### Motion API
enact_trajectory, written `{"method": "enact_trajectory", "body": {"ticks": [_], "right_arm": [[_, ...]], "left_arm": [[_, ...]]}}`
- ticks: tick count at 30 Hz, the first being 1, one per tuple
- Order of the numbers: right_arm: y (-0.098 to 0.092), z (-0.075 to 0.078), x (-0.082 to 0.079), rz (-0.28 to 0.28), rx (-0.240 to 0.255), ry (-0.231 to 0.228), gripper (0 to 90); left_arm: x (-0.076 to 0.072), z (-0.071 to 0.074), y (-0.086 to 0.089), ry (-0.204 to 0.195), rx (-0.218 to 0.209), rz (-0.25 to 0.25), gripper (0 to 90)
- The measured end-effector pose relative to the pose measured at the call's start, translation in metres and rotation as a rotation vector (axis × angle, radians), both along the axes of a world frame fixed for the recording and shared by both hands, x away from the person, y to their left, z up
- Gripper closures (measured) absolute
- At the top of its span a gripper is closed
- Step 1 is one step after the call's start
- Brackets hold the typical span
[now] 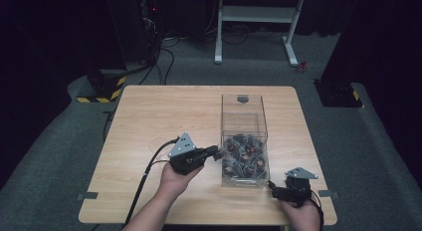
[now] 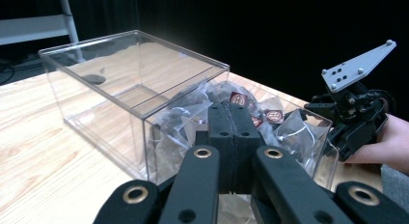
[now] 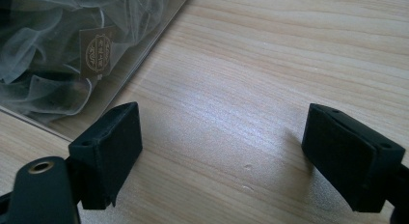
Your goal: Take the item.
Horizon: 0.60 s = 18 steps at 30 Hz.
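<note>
A clear plastic box [image 1: 243, 122] stands on the wooden table [image 1: 149, 116]; its near half holds several dark mesh sachets [image 1: 244, 159] with small brown labels. My left gripper [image 1: 218, 152] is shut, its tips close to the box's left wall by the sachets. In the left gripper view the two pads [image 2: 223, 119] press flat together with nothing between them, facing the box [image 2: 115, 84] and the sachets [image 2: 270, 122]. My right gripper [image 1: 272, 187] rests by the box's near right corner. Its jaws stand open over bare wood [image 3: 224, 137], with the sachets [image 3: 53, 55] behind the box wall at upper left.
The far half of the box holds nothing, with a dark round mark [image 1: 243, 98] at its back. Cables trail from the left gripper [image 1: 149, 171] off the table's near edge. The other hand's gripper [image 2: 354, 118] shows at the right of the left gripper view. A white stand [image 1: 256, 14] is on the floor beyond.
</note>
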State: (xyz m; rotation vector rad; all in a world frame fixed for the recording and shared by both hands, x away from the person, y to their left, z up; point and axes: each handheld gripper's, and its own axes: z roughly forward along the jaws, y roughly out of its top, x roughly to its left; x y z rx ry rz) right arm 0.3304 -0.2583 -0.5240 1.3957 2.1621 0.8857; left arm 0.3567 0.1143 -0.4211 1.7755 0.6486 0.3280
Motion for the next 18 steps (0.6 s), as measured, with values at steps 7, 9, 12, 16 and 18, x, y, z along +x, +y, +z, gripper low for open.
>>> {"method": "enact_trajectory", "body": {"ticks": [7, 9, 12, 16, 18], "right_arm": [[0.0, 0.0, 0.0, 0.0, 0.0, 0.0, 14.0], [0.0, 0.0, 0.0, 0.0, 0.0, 0.0, 14.0], [0.0, 0.0, 0.0, 0.0, 0.0, 0.0, 14.0], [0.0, 0.0, 0.0, 0.0, 0.0, 0.0, 14.0], [0.0, 0.0, 0.0, 0.0, 0.0, 0.0, 14.0]], "left_arm": [[0.0, 0.0, 0.013, 0.001, 0.001, 0.026, 90.0], [-0.001, 0.0, 0.016, -0.001, 0.004, 0.031, 90.0], [-0.001, 0.001, 0.022, -0.004, 0.003, 0.043, 90.0], [-0.002, 0.002, 0.03, -0.008, 0.003, 0.058, 90.0], [-0.001, 0.002, 0.033, -0.01, 0.003, 0.064, 90.0]]}}
